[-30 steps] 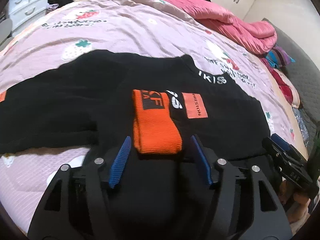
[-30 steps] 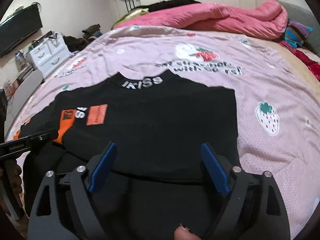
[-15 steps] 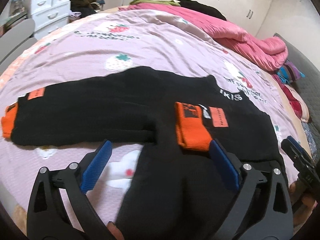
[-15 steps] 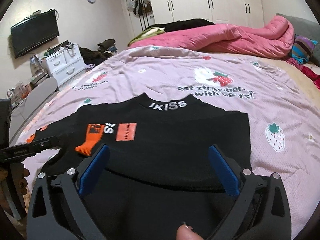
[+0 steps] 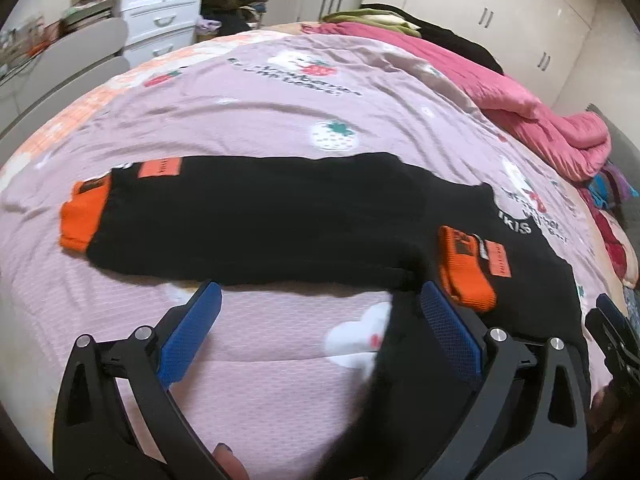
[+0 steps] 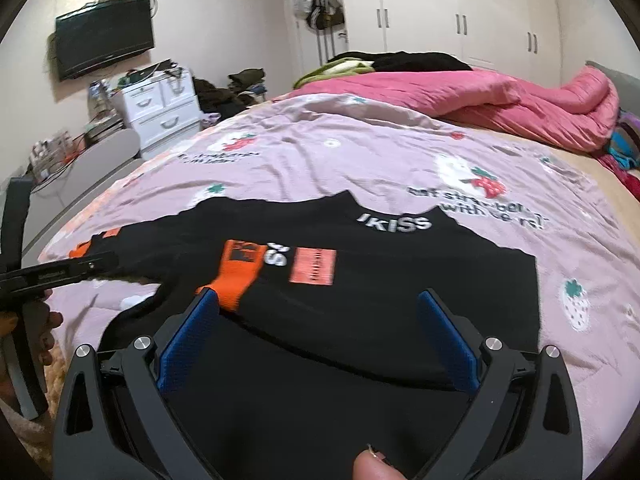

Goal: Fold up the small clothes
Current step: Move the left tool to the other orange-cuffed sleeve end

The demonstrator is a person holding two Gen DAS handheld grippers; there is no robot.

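Note:
A black sweater (image 5: 280, 220) with orange cuffs lies flat on the bed, collar away from me. One sleeve is folded across the chest, its orange cuff (image 5: 466, 270) by an orange patch (image 6: 313, 267). The other sleeve stretches out left, ending in an orange cuff (image 5: 82, 214). My left gripper (image 5: 320, 308) is open and empty above the sheet, just below that sleeve. My right gripper (image 6: 318, 312) is open and empty over the sweater's body (image 6: 380, 300), its left finger beside the folded cuff (image 6: 240, 276). The left gripper also shows at the left edge of the right wrist view (image 6: 56, 274).
The pink strawberry-print sheet (image 5: 280, 100) covers the bed. A rumpled pink quilt (image 6: 500, 108) and dark clothes lie at the far side. A white drawer unit (image 6: 160, 112) and a wall TV (image 6: 104, 42) stand beyond the left bed edge.
My left gripper let go of the folded sleeve's cuff, opened wide and swung left toward the outstretched sleeve. My right gripper rose and pulled back a little, still open.

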